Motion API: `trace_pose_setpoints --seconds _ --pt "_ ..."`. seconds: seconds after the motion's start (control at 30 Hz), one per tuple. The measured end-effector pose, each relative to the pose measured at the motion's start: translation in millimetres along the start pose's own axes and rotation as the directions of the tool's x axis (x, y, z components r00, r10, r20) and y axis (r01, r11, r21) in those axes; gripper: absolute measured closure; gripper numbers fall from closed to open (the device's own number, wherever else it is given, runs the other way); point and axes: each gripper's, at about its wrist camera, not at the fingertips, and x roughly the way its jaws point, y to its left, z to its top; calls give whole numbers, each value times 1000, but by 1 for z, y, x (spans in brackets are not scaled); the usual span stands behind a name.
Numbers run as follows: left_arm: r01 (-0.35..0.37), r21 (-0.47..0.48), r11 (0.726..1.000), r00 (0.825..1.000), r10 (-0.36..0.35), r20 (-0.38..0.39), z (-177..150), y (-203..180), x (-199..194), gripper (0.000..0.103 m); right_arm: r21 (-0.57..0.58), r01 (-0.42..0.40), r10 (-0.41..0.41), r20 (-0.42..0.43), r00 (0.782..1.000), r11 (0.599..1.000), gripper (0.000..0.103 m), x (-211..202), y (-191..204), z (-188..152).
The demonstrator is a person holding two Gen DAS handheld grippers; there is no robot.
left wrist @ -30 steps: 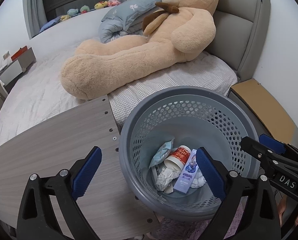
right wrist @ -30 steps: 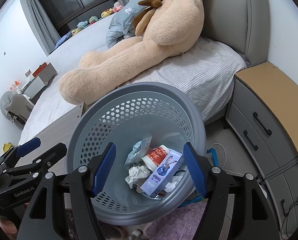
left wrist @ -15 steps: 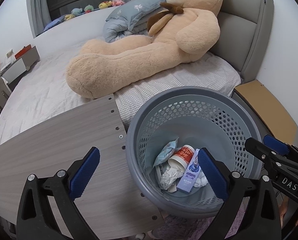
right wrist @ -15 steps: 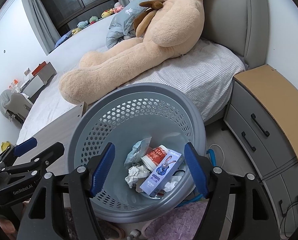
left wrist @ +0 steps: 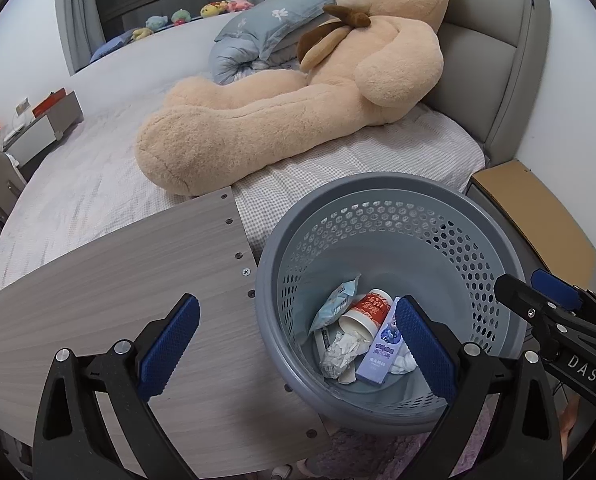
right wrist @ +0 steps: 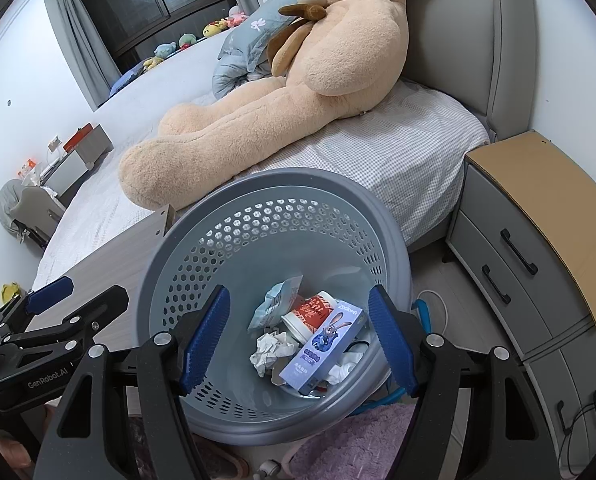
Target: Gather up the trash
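A grey perforated trash basket (left wrist: 381, 188) stands beside the wooden table (left wrist: 118, 288); it also shows in the right wrist view (right wrist: 258, 184). Inside lie a red-and-white paper cup (left wrist: 367, 308), a purple toothpaste box (left wrist: 379, 350), a crumpled tissue (left wrist: 339, 354) and a pale blue wrapper (left wrist: 333, 308). The cup (right wrist: 311, 314), box (right wrist: 323, 346) and tissue (right wrist: 272, 350) also show in the right wrist view. My left gripper (left wrist: 296, 346) is open and empty, above the table edge and basket. My right gripper (right wrist: 298, 338) is open and empty over the basket.
A bed (left wrist: 78, 184) with a big tan teddy bear (left wrist: 298, 96) lies behind the basket. A grey nightstand (right wrist: 537, 240) with a wooden top stands to the right. A purple rug (right wrist: 357, 444) and cables lie on the floor by the basket.
Both grippers have drawn back and up a little from the basket, so it looks smaller and more of the table shows. Both stayed open and empty.
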Motion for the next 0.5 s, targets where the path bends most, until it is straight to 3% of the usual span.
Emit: trace_pose_setpoints --seconds 0.5 --pt "-5 3 1000 1000 5 -1 -2 -1 0 6 0 0 0 -1 1000 1000 34 0 -1 0"
